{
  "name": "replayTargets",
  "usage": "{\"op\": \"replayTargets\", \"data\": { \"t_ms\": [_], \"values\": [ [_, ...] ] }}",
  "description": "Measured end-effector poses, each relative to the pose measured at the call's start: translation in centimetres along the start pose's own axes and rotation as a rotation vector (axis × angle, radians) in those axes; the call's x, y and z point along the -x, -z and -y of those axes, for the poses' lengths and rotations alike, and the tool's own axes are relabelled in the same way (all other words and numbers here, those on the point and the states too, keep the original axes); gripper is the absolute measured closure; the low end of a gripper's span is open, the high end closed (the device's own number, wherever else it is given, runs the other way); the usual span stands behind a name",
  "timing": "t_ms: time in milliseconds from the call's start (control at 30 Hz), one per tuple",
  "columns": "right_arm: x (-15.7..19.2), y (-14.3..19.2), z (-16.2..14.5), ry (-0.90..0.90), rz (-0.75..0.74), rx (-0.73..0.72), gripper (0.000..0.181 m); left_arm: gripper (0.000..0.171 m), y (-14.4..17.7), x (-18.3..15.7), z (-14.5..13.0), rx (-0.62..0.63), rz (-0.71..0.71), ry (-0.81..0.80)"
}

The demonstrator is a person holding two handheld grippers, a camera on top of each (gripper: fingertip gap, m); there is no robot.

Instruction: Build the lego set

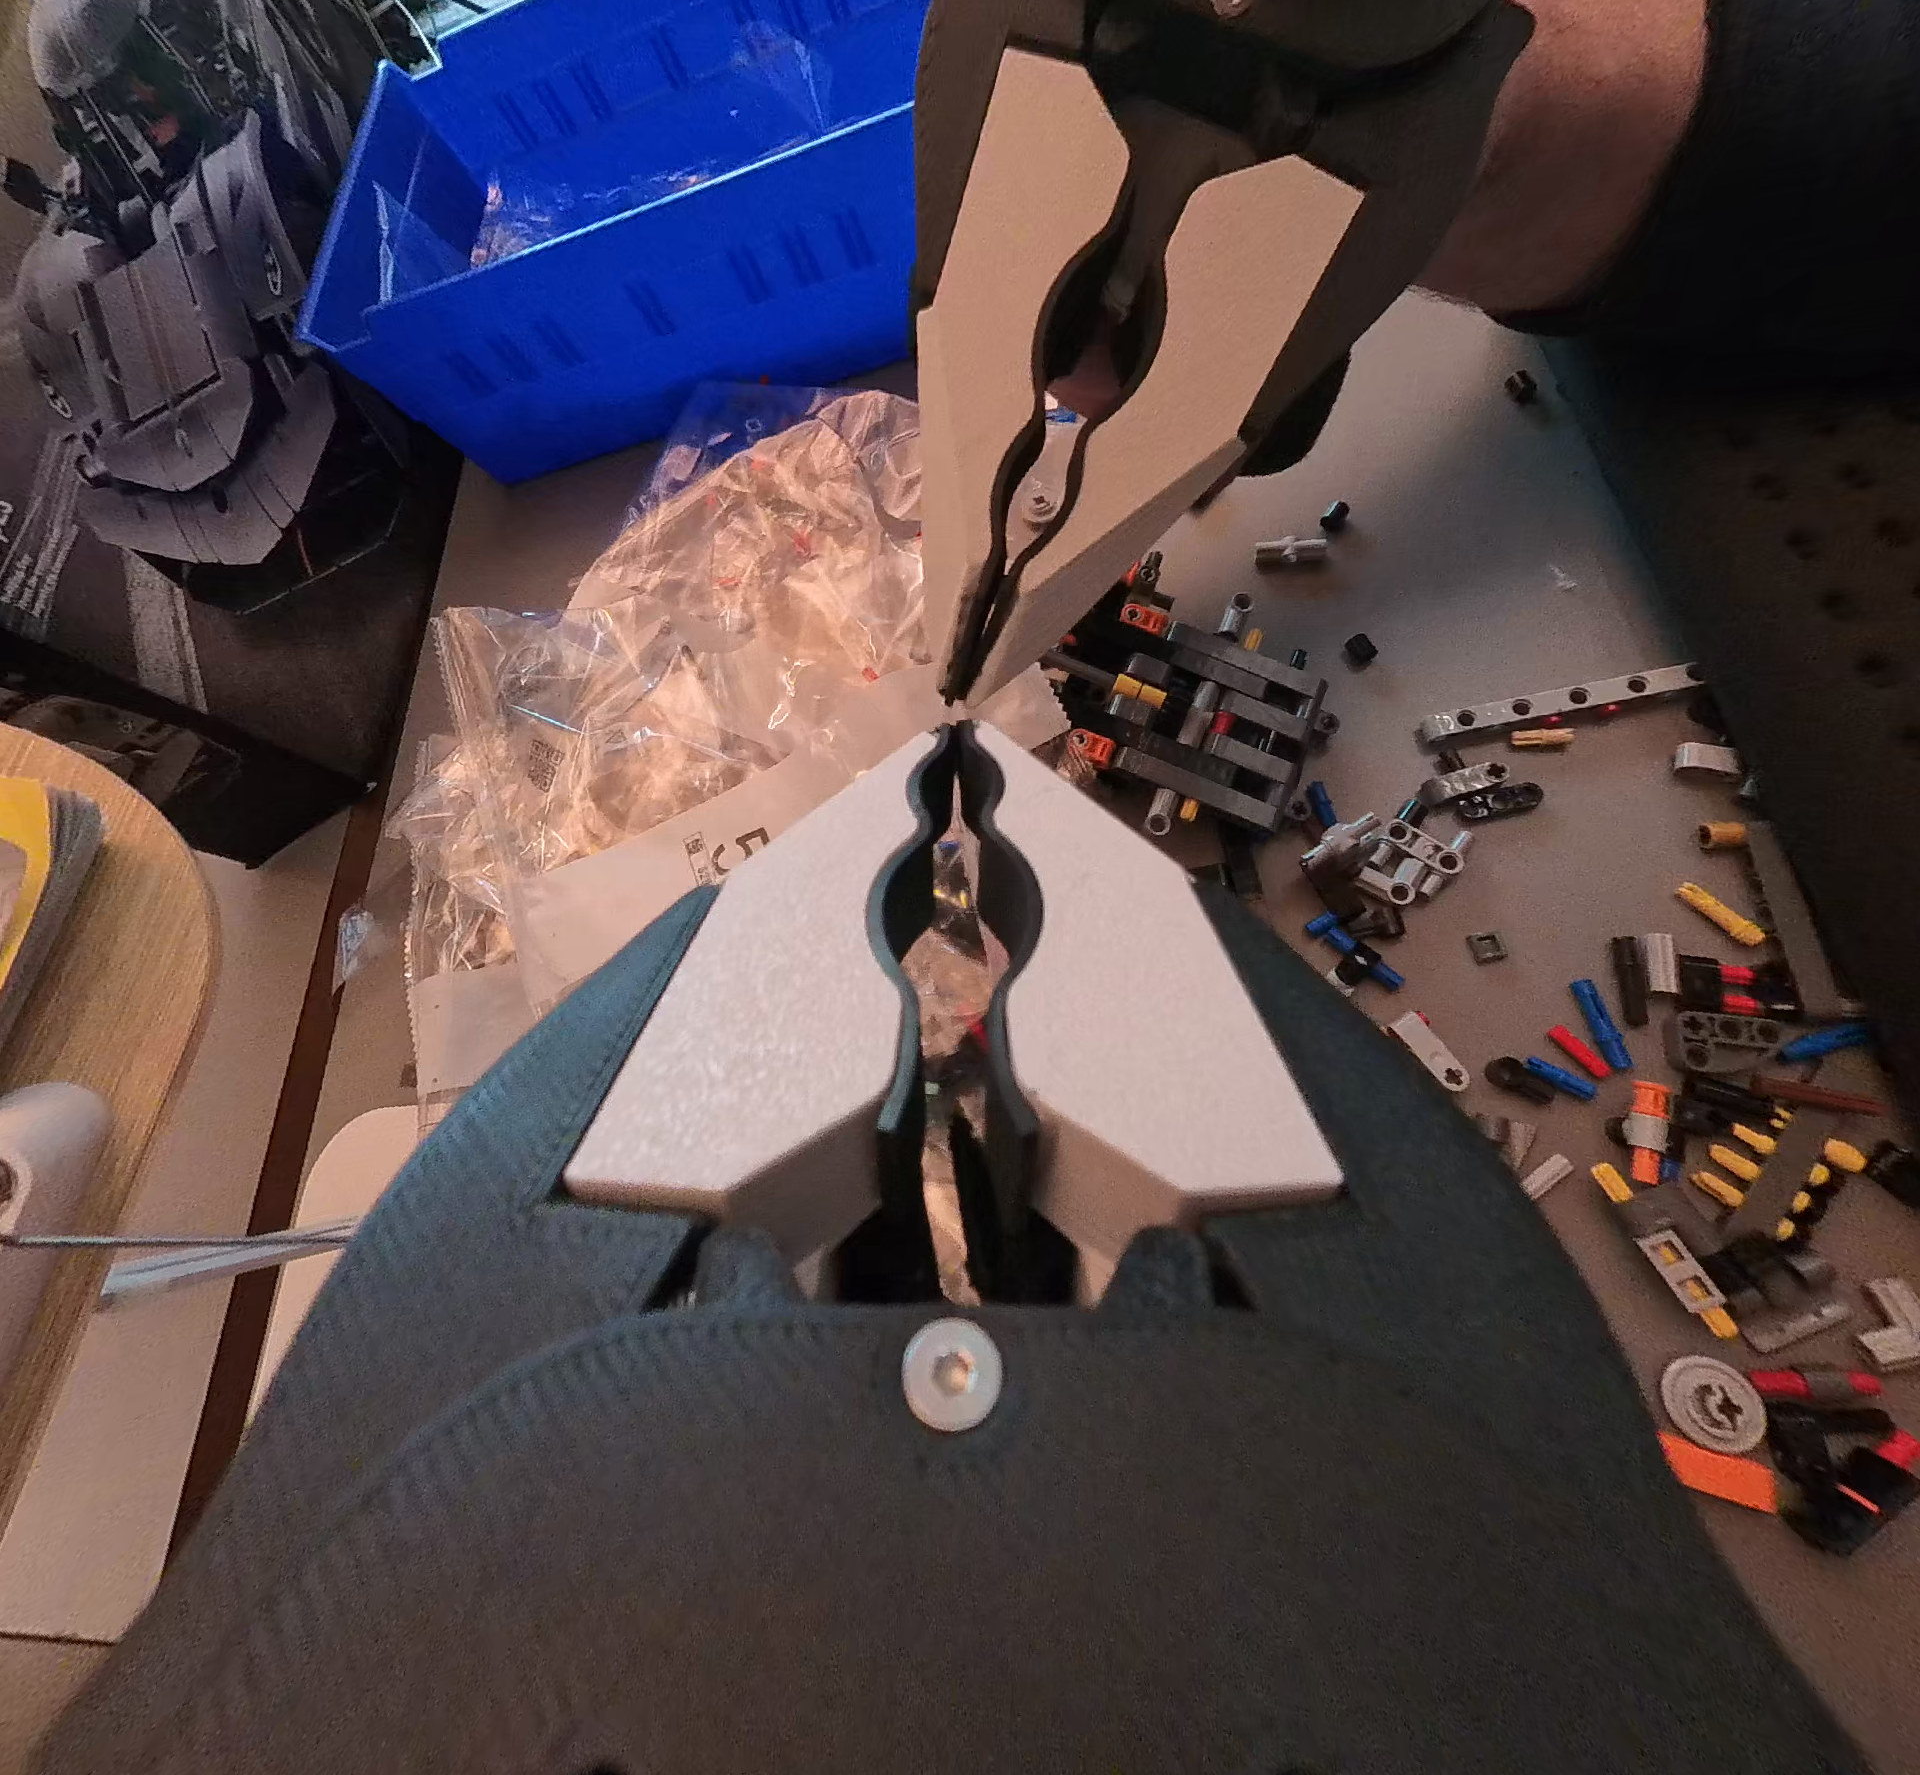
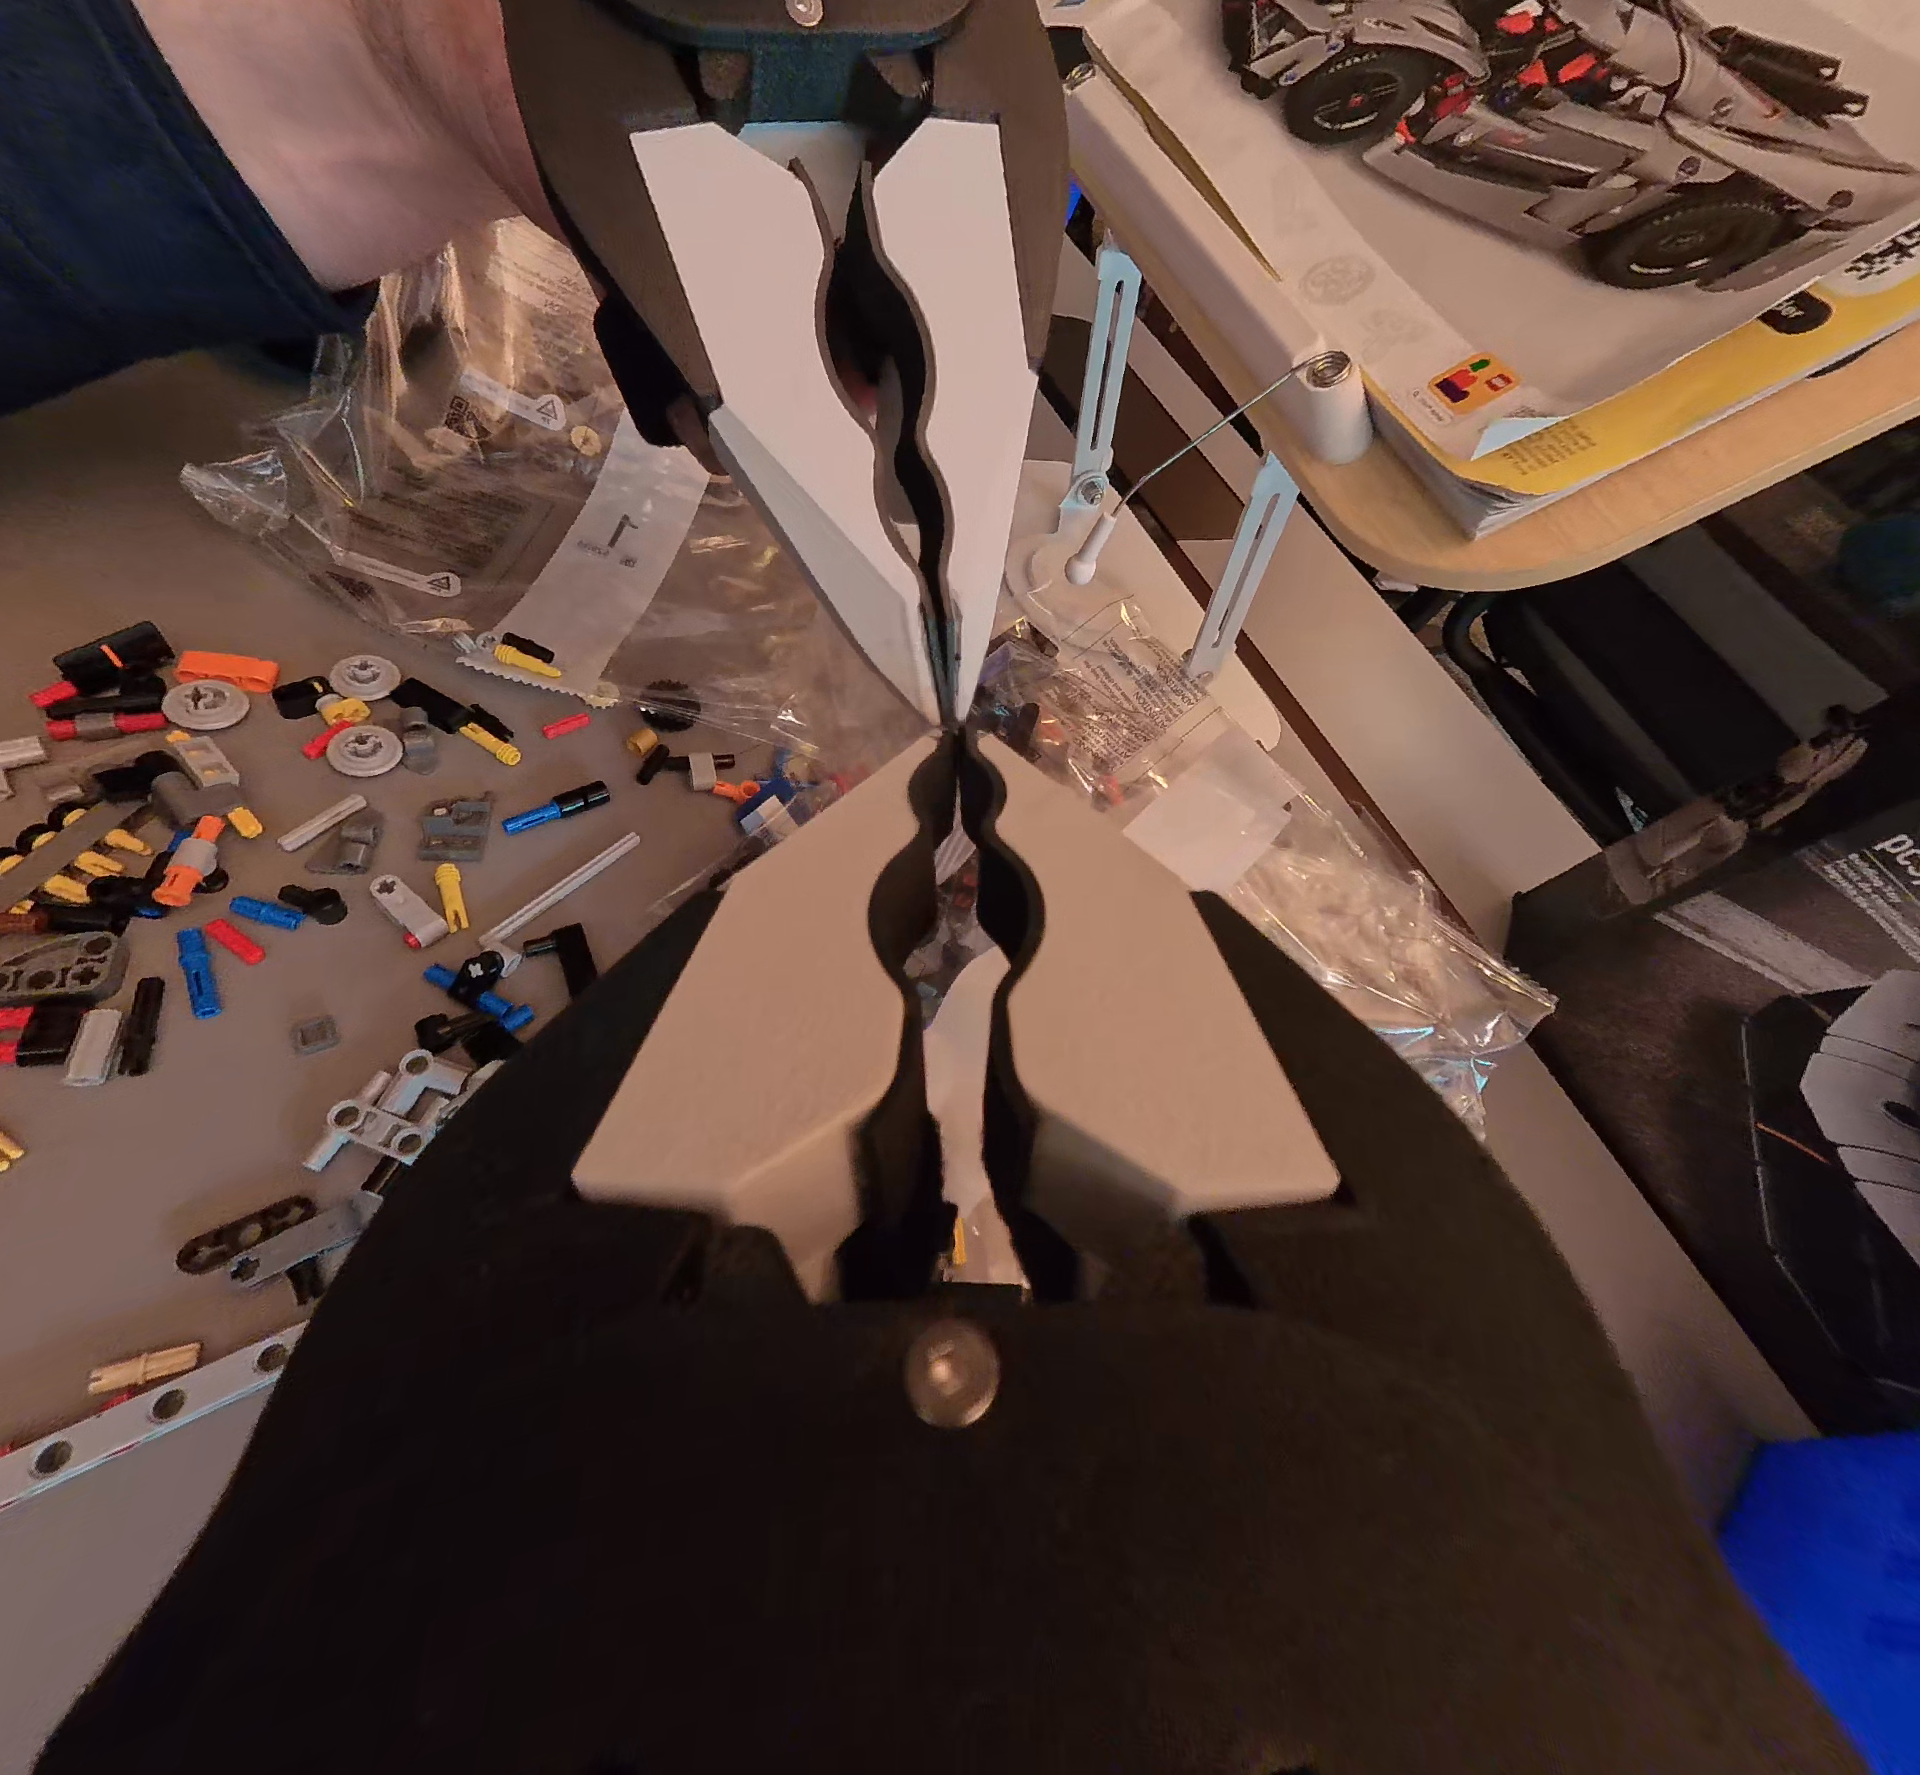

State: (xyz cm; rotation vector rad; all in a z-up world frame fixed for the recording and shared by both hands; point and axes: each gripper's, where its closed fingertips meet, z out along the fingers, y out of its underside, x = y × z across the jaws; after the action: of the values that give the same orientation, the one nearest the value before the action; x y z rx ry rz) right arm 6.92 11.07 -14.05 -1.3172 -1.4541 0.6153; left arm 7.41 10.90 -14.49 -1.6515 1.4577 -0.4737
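Observation:
My left gripper point(image 1: 954, 738) and my right gripper point(image 1: 961, 686) meet tip to tip above the table, both shut. Each pinches the film of a small clear plastic bag point(image 2: 1091, 728) holding small dark, blue and orange parts. The bag hangs below the tips and also shows through the gap between my left fingers point(image 1: 948, 904). In the right wrist view my right gripper point(image 2: 951, 743) is at the bottom and my left gripper point(image 2: 951, 702) comes down from the top, held by a hand. A dark grey part-built frame point(image 1: 1205, 717) lies on the table just right of the tips.
Loose small parts point(image 1: 1714, 1102) cover the grey table on the right, with a long grey beam point(image 1: 1558, 702). Crumpled clear bags point(image 1: 644, 686) lie left of the tips. A blue bin point(image 1: 644, 198) and the set's box point(image 1: 156, 271) stand behind. An instruction booklet point(image 2: 1558, 115) rests on a raised stand. Both grippers' tips are close together, under 4 cm apart.

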Motion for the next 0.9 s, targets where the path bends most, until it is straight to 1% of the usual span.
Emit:
{"op": "replayTargets", "data": {
  "t_ms": [67, 133, 200, 267, 367, 533, 767, 900],
  "values": [
    [-0.1, 0.0, -0.1, -0.002, -0.004, 0.007, 0.181, 0.17, 0.1, 0.2, 0.2, -0.01, 0.014, 0.004],
    [-0.1, -0.1, -0.2, -0.003, -0.006, 0.01, 0.181, 0.156, 0.5, 1.0, 0.6, -0.033, 0.055, 0.015],
    [-0.1, -0.1, -0.2, -0.004, -0.006, 0.011, 0.181, 0.152, 1.2, 1.3, 1.0, -0.059, 0.072, 0.022],
    [-0.1, -0.1, -0.3, -0.004, -0.005, 0.012, 0.181, 0.153, 1.7, 1.2, 1.3, -0.077, 0.067, 0.027],
    [-0.1, -0.2, -0.3, -0.003, -0.003, 0.014, 0.181, 0.158, 1.8, 0.7, 1.4, -0.074, 0.044, 0.019],
    [0.0, -0.2, -0.4, -0.004, -0.001, 0.017, 0.181, 0.164, 0.8, 0.3, 0.8, -0.018, 0.03, -0.003],
    [0.1, -0.3, -0.3, -0.004, 0.003, 0.015, 0.181, 0.165, 0.2, 0.3, 0.1, 0.003, 0.023, 0.003],
    [0.1, -0.2, -0.2, -0.004, 0.003, 0.012, 0.181, 0.166, -0.4, 0.3, -0.6, 0.043, 0.022, -0.001]
  ]
}}
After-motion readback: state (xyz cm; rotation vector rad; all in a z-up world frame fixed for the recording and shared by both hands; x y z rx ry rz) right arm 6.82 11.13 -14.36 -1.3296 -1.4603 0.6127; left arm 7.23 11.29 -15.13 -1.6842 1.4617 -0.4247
